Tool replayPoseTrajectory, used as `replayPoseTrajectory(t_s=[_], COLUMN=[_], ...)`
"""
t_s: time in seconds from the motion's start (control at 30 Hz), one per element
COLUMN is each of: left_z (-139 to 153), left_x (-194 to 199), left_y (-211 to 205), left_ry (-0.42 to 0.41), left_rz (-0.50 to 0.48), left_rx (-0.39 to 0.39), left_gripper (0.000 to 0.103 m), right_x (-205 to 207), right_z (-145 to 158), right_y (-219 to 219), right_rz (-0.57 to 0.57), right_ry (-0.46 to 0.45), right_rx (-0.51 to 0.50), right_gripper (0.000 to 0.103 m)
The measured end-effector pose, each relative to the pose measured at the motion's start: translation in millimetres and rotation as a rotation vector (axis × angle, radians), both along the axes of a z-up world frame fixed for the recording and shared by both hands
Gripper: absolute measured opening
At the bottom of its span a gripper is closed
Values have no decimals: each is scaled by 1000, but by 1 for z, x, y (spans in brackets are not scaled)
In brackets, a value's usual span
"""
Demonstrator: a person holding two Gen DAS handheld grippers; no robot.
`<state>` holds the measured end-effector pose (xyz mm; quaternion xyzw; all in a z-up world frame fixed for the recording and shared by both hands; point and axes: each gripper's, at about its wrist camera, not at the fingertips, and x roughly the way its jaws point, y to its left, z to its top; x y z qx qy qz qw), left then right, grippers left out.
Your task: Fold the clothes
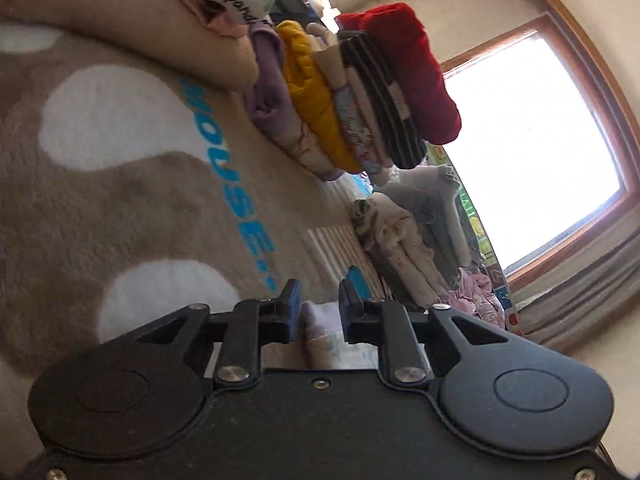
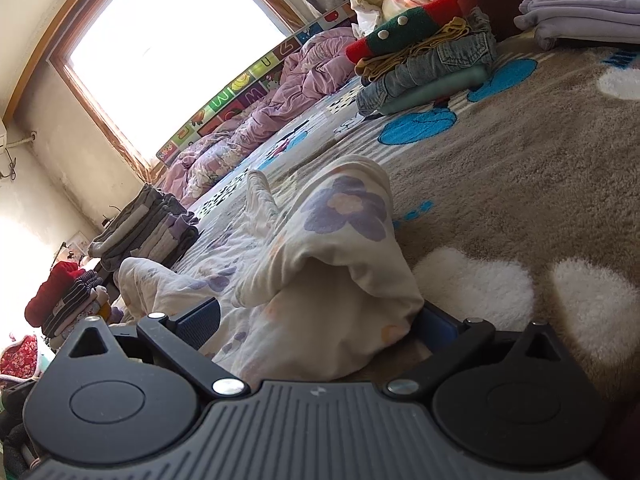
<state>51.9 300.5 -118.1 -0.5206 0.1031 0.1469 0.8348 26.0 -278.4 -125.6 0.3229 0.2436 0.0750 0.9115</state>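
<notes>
A white garment with purple flowers [image 2: 344, 216] lies rumpled on the brown carpet [image 2: 540, 184], one fold humped up. My right gripper [image 2: 320, 320] is open, its jaws wide, and the hump sits between them; its edge touches the right finger [image 2: 438, 326]. In the left wrist view, which is rolled onto its side, my left gripper [image 1: 320, 300] is open by a narrow gap. A strip of the white garment [image 1: 324, 340] shows in that gap near the finger bases, with carpet [image 1: 120, 208] past the tips. I see no pad pressing on the cloth.
A folded stack topped in red [image 1: 404, 68] and a pale folded stack [image 1: 404, 232] stand ahead of the left gripper. A jeans stack [image 2: 432, 68], a grey stack [image 2: 152, 228], lilac folded clothes [image 2: 580, 20] and a lilac duvet [image 2: 280, 96] ring the carpet.
</notes>
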Motion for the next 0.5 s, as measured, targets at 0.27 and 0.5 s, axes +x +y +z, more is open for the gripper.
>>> replayPoseTrajectory(t_s=[0.27, 0.5], left_z=[0, 1], left_x=[-2, 27], left_y=[-19, -57], left_ry=[-21, 56], left_rz=[-201, -330], left_rx=[-38, 45], left_gripper=[53, 53], right_x=[-2, 6], right_z=[23, 38], right_y=[0, 50], right_rz=[-77, 58], right_ry=[-2, -70], right_rx=[-248, -757], right_gripper=[97, 97])
